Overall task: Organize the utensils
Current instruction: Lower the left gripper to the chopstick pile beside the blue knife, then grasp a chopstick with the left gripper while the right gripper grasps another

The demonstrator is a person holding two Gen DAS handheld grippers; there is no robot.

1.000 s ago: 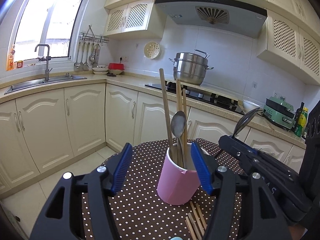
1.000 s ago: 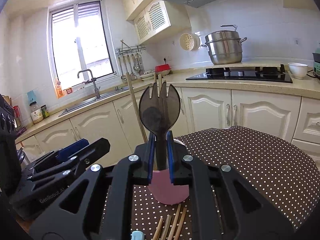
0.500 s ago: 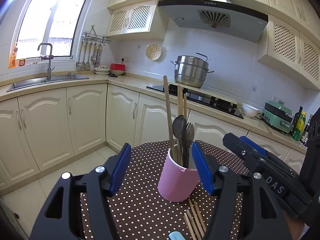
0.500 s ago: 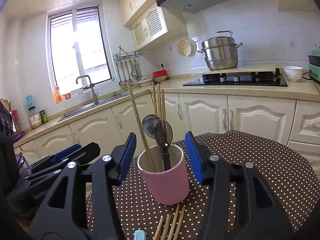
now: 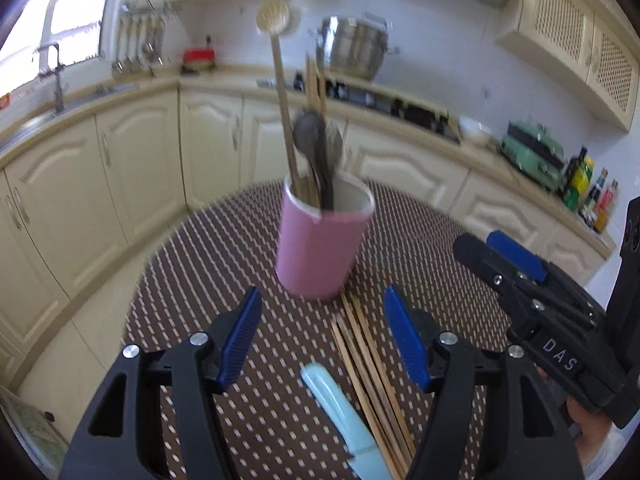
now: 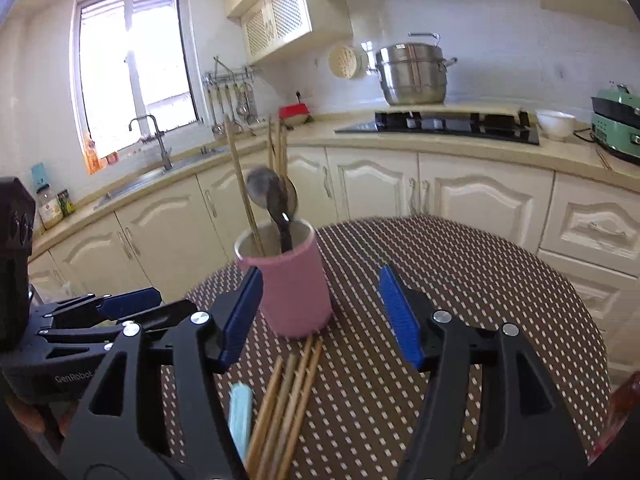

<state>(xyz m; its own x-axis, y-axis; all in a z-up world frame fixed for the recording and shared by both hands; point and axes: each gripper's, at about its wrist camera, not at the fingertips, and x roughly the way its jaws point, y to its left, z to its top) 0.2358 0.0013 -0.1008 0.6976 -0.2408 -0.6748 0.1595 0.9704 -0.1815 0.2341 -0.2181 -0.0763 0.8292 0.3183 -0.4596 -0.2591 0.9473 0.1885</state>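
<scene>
A home kitchen: cream cabinets (image 6: 472, 200) run beneath a counter holding a black cooktop (image 6: 440, 126) and a steel stockpot (image 6: 412, 76), with a sink and tap (image 6: 154, 140) under a bright window (image 6: 132, 64). Ladles hang from a wall rack (image 6: 230, 92); a green appliance (image 6: 618, 126) sits at the counter's end.

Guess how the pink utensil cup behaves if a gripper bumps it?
Pink cup is likely apt to tip: it is tall and narrow, with long wooden utensils leaning out above its rim. It probably slides little on the dotted tablecloth.
</scene>
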